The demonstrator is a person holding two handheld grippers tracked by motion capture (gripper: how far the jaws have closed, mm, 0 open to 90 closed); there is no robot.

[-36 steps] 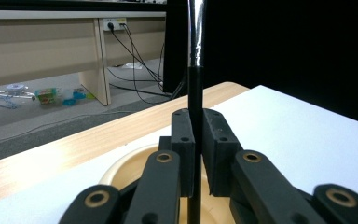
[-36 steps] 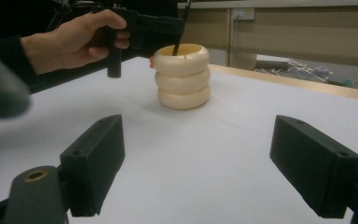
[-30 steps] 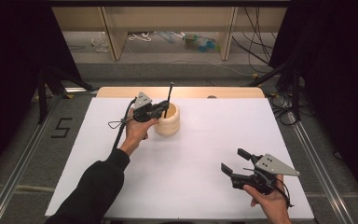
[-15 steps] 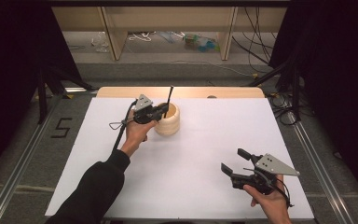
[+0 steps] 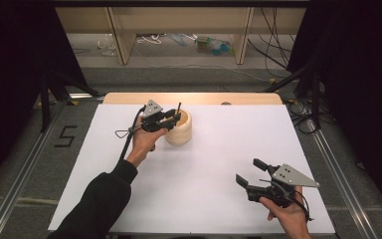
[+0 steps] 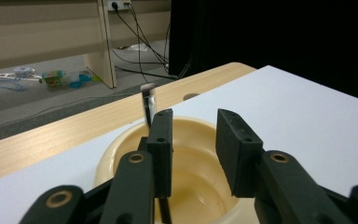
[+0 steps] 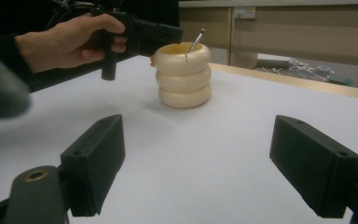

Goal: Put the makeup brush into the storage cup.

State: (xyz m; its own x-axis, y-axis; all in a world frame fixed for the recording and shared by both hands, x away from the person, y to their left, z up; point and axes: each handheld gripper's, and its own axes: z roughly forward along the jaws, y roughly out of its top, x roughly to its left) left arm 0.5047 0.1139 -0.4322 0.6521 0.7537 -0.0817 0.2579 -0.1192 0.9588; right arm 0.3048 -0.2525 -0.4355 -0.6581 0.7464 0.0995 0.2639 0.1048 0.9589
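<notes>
A cream ringed wooden cup [image 5: 179, 133] stands on the white sheet, left of centre toward the back. A thin dark stick [image 5: 178, 107] leans inside it, its top poking over the rim. My left gripper [image 5: 173, 118] hovers over the cup's left rim. Its jaws have just been opening and stand apart. In the left gripper view the stick [image 6: 148, 103] rises just behind the left jaw over the cup [image 6: 116, 150], and no pad presses it. My right gripper [image 5: 246, 172] is open and holds nothing near the front right. From there the cup [image 7: 184, 77] and stick [image 7: 196, 39] are far ahead.
The white sheet [image 5: 229, 144] covers the table, with a wooden strip [image 5: 194, 98] along the far edge. Beyond it are shelf legs [image 5: 122, 37], cables and small toys on the floor. Dark curtains close both sides.
The stick's top now sits lower above the cup than in the earlier frames. Both hands stay where they were.
</notes>
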